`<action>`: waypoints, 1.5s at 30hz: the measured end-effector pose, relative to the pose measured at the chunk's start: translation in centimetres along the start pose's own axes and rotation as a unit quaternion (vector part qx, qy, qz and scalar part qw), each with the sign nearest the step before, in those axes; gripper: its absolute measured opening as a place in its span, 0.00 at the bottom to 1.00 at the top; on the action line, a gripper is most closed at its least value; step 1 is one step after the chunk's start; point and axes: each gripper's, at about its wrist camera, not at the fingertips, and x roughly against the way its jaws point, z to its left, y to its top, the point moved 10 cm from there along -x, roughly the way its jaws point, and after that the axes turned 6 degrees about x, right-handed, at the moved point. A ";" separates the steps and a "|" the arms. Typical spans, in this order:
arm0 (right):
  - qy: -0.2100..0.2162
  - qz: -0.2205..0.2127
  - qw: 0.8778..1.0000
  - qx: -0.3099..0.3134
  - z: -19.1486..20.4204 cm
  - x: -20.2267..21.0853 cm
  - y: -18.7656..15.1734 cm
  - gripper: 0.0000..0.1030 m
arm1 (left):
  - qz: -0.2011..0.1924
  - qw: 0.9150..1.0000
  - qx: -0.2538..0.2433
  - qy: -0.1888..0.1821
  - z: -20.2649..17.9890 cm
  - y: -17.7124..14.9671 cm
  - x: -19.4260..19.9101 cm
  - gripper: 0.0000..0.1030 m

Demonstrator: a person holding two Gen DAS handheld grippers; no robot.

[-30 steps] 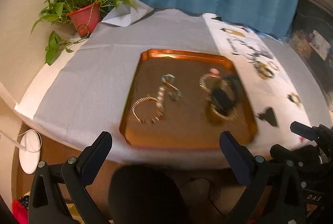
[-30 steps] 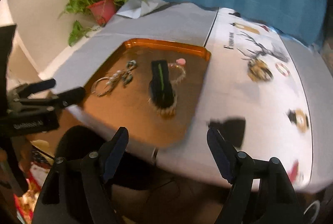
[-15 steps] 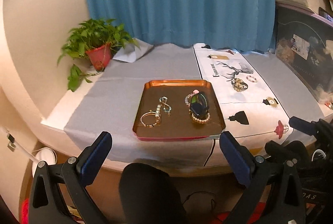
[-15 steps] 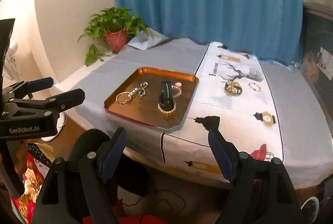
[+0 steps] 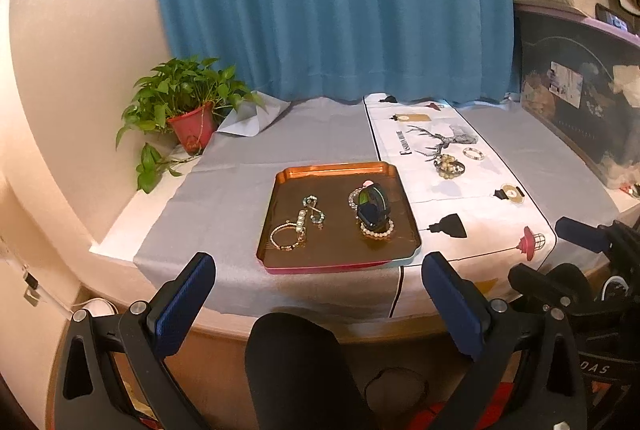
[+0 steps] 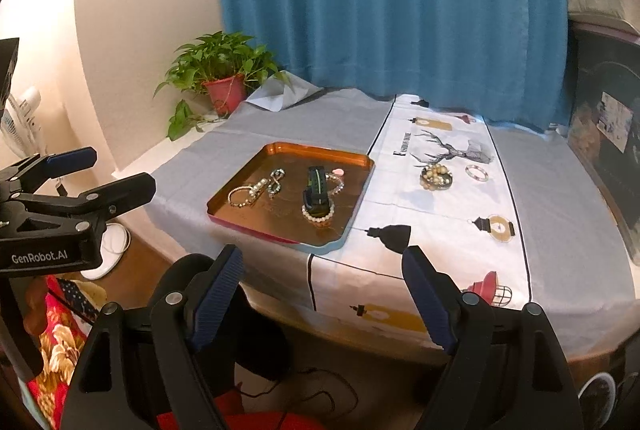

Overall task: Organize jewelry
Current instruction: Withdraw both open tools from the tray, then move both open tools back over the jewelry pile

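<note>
I'm holding the left gripper (image 5: 318, 284) and the right gripper (image 6: 322, 282) off the table's (image 5: 224, 190) near edge, fingers spread apart, gripping nothing. Beyond, bracelets (image 5: 298, 222) and a watch (image 5: 373, 208) are lying in the tray (image 5: 332, 172); more jewelry (image 6: 436, 176) is sitting on the runner (image 6: 440, 222).

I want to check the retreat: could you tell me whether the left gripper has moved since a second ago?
Yes. The left gripper has pulled back from the table: the orange tray looks smaller and farther off, and the table's front edge now shows. Its jaws are open.
</note>
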 end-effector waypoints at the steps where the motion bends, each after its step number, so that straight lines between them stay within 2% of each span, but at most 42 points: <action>1: 0.001 0.001 1.000 -0.001 0.0 0.0 0.0 0.80 | -0.001 1.000 -0.001 0.001 0.0 0.0 0.0 0.99; 14: 0.004 0.012 1.000 -0.008 -0.4 -0.9 -0.8 0.80 | 0.013 1.000 -0.004 0.003 -0.3 -0.4 -1.1 0.99; 24: -0.001 0.028 0.999 -0.042 -3.7 -2.6 -2.1 0.80 | 0.037 0.999 -0.014 -0.003 -2.6 0.4 -4.3 0.99; 29: -0.019 0.040 0.996 -0.072 -7.9 -3.7 -3.2 0.80 | 0.055 0.998 -0.026 -0.013 -4.9 1.1 -7.1 0.99; 37: -0.094 0.070 0.984 -0.133 -19.2 -7.3 -5.1 0.80 | 0.085 0.994 -0.045 -0.049 -10.6 4.0 -13.4 0.99; 40: -0.117 0.076 0.979 -0.147 -23.2 -8.9 -5.1 0.80 | 0.101 0.990 -0.067 -0.076 -14.2 5.2 -16.6 0.99; 45: -0.131 0.095 0.977 -0.142 -28.9 -13.1 -4.7 0.80 | 0.156 0.977 -0.092 -0.110 -20.2 5.4 -23.3 0.99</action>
